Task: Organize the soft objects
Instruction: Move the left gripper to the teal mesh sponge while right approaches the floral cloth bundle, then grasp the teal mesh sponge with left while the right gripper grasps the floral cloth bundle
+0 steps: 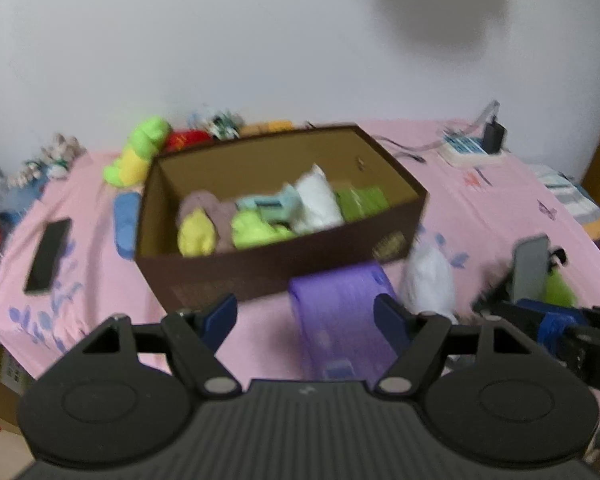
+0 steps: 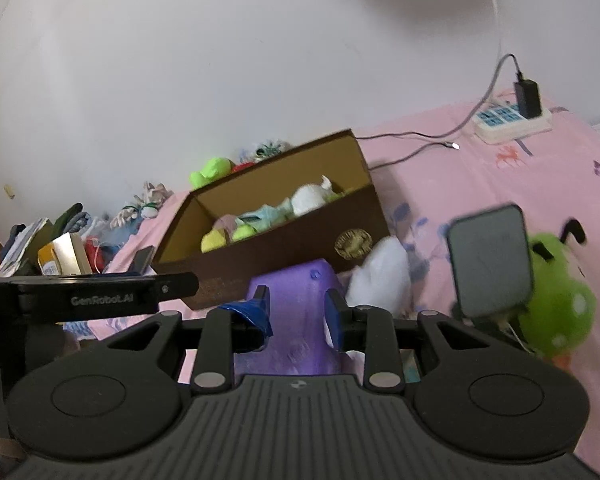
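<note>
Lying under everything is a bed [image 1: 480, 200] with a pink sheet printed with small blue leaves, pushed against a plain white wall [image 1: 220, 40]. A power strip [image 2: 512, 120] with a black charger plugged in sits at the far right by the wall, its cable trailing over the sheet. A black phone [image 1: 48, 256] lies flat near the bed's left edge, and a grey phone [image 2: 488, 264] stands upright on a holder at the right, just in front of a green plush [image 2: 556, 308].

The brown cardboard box [image 1: 260, 276] rests open in the middle of the bed. Inside are a yellow plush [image 1: 196, 236], a mauve one [image 1: 212, 204], a lime one [image 1: 256, 232], a pale blue one [image 1: 272, 204], a white one [image 1: 318, 200] and a folded green piece [image 1: 360, 200]. Behind the box, along the wall, lies a green-and-yellow plush [image 1: 140, 152] among blurred clutter.

In front of the box, a purple block [image 1: 340, 312] lies on the sheet, with a white plush [image 1: 428, 280] just beside it at the box's near right corner. Bare sheet remains to the left of the box.

The left claw [image 1: 304, 308] stands wide apart, holding nothing, with the purple block ahead. The right claw [image 2: 298, 304] shows a narrower gap and appears to clamp nothing.
</note>
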A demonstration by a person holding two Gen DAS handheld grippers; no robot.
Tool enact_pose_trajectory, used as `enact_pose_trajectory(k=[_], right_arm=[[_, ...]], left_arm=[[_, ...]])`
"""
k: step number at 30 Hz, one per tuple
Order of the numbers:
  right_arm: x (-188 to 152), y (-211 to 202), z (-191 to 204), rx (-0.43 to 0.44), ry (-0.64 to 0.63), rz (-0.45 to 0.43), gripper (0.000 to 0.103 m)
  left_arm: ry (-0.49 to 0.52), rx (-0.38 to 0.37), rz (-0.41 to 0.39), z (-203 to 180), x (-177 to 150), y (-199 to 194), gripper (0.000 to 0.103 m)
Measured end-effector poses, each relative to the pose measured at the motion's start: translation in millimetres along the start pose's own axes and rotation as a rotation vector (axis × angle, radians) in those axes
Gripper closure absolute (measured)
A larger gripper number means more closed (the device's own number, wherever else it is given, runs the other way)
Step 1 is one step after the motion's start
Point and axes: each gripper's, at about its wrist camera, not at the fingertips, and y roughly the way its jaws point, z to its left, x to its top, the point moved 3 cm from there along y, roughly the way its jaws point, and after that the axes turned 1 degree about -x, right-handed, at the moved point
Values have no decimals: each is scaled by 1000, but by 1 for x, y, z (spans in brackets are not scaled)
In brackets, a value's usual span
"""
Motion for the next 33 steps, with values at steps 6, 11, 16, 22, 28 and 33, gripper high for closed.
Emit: enact_pose_trajectory(k=[6, 11, 16, 22, 28, 33], right_arm=[[-22, -8, -15, -49, 21, 40, 90], [-35, -14, -27, -82, 46, 70, 89], [-41, -19, -39, -100, 44, 94, 89], [-40, -19, -64, -102, 24, 129, 88], [-32, -14, -105, -94, 70, 184, 87], [-24, -4, -131, -49, 103, 239, 87]], left_arm=[[33, -76, 52, -11, -32, 0, 27], [65, -137, 77, -19, -50, 0, 27], [93, -211, 98, -28, -63, 2, 26], [129, -272, 118, -49, -76, 3, 26], [138, -315, 153, -76, -79, 15, 26], [119, -329, 190, -100, -81, 30, 25]])
